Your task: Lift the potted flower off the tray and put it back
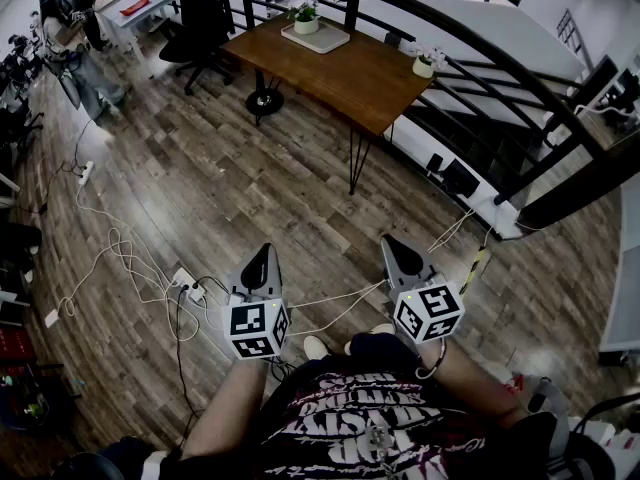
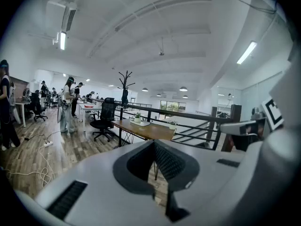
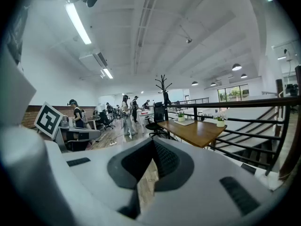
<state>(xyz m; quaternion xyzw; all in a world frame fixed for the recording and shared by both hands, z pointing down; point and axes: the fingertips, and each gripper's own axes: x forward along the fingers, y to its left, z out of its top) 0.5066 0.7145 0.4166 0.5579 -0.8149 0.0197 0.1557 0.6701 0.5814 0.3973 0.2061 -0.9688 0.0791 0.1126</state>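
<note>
Floor [image 1: 200,178] is grey-brown wood plank, in an open-plan office on an upper level w/ white ceiling and strip lights [image 3: 77,22]. Black railing [image 1: 470,58] runs along the far side, w/ stairs dropping behind it. Brown table [image 1: 350,78] on thin black legs stands by the railing, well apart from both grippers. Potted flower [image 1: 306,20] sits upright in a white tray [image 1: 332,40] at the table's far end; it's a pale pot w/ a small green plant. A 2nd pot [image 1: 424,65] stands alone at the table edge nearest the railing.

Writing: black-and-white square markers on each marker cube [image 1: 258,330]. The person's dark shirt [image 1: 350,423] has pale lettering, too warped to read.

Left gripper [image 1: 263,255] has its fingers closed tip to tip, nothing held. Right gripper [image 1: 392,241] is the same, pads together at the tip, empty. Both are held out in front of the person, side by side, aimed toward the table and slightly down.

Around:
- Black office chair [image 1: 200,28] just left of the table.
- White cables [image 1: 120,253] and a power strip [image 1: 185,280] on the floor left of the left gripper.
- Coat rack [image 2: 125,86] behind the table.
- Desks [image 1: 130,8] at far left w/ several ppl, one standing [image 1: 75,53].

Btwn grippers and table lies open floor.
</note>
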